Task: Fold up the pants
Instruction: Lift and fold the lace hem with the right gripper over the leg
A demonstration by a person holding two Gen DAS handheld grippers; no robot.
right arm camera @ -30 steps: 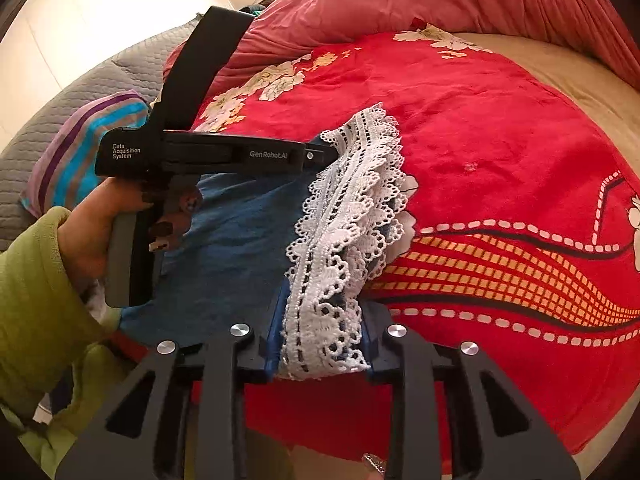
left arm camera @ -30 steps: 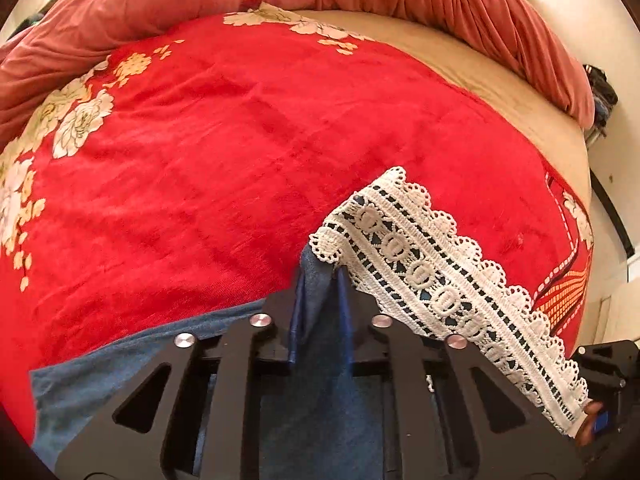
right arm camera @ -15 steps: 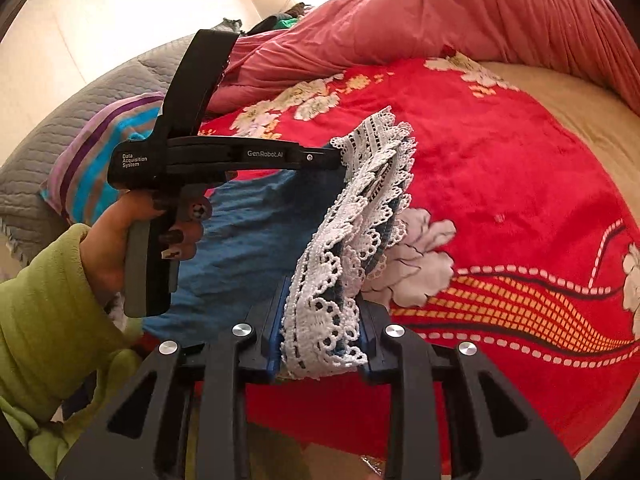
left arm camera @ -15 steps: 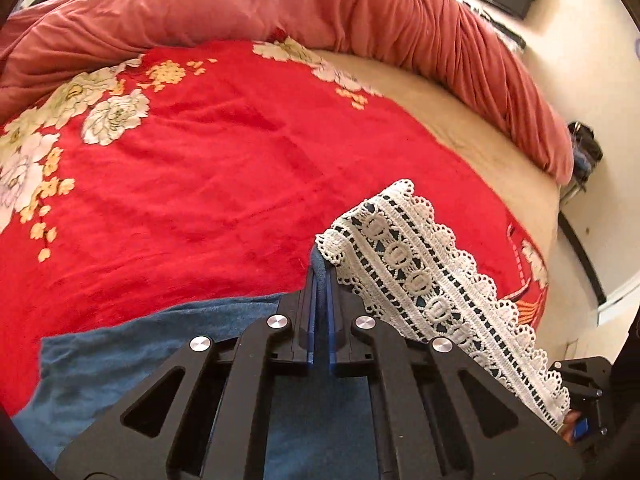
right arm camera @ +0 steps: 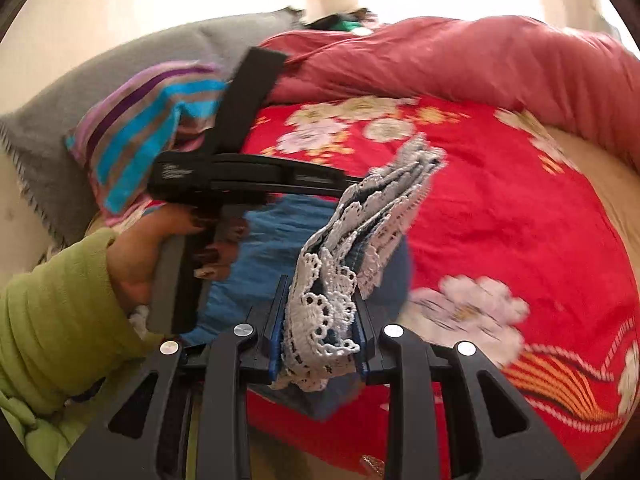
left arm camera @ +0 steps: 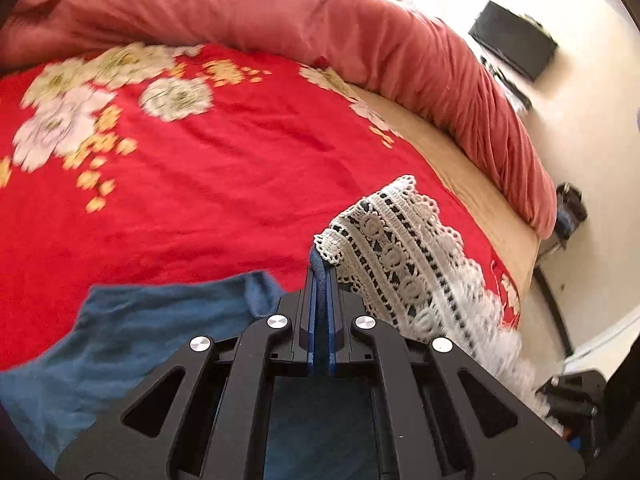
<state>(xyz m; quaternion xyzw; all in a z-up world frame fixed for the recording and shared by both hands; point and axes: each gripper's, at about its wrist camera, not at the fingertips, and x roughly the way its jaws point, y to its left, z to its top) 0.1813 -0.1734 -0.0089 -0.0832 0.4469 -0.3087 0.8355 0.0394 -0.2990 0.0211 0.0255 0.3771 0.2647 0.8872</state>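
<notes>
The pants point(left arm camera: 132, 344) are blue denim with a white lace hem point(left arm camera: 404, 256). My left gripper point(left arm camera: 320, 276) is shut on one corner of the hem, denim pinched between its blue pads. My right gripper point(right arm camera: 320, 320) is shut on the bunched lace hem point(right arm camera: 332, 300) at the other end. The hem is lifted above the red bedspread, and the denim point(right arm camera: 264, 248) hangs down from it. The left gripper point(right arm camera: 352, 180) shows side-on in the right wrist view, held by a hand in a green sleeve.
A red floral bedspread point(left arm camera: 224, 184) covers the bed, with a rolled pink-red duvet point(left arm camera: 320, 20) along its far side. A striped pillow point(right arm camera: 140, 128) and a grey cushion point(right arm camera: 92, 80) lie at the head. A bare tan mattress strip point(left arm camera: 480, 184) runs along the right edge.
Both grippers have risen with the hem, lifting the pants higher off the bedspread. The left jaws closed tighter on the denim. The lace in the right gripper has bunched more.
</notes>
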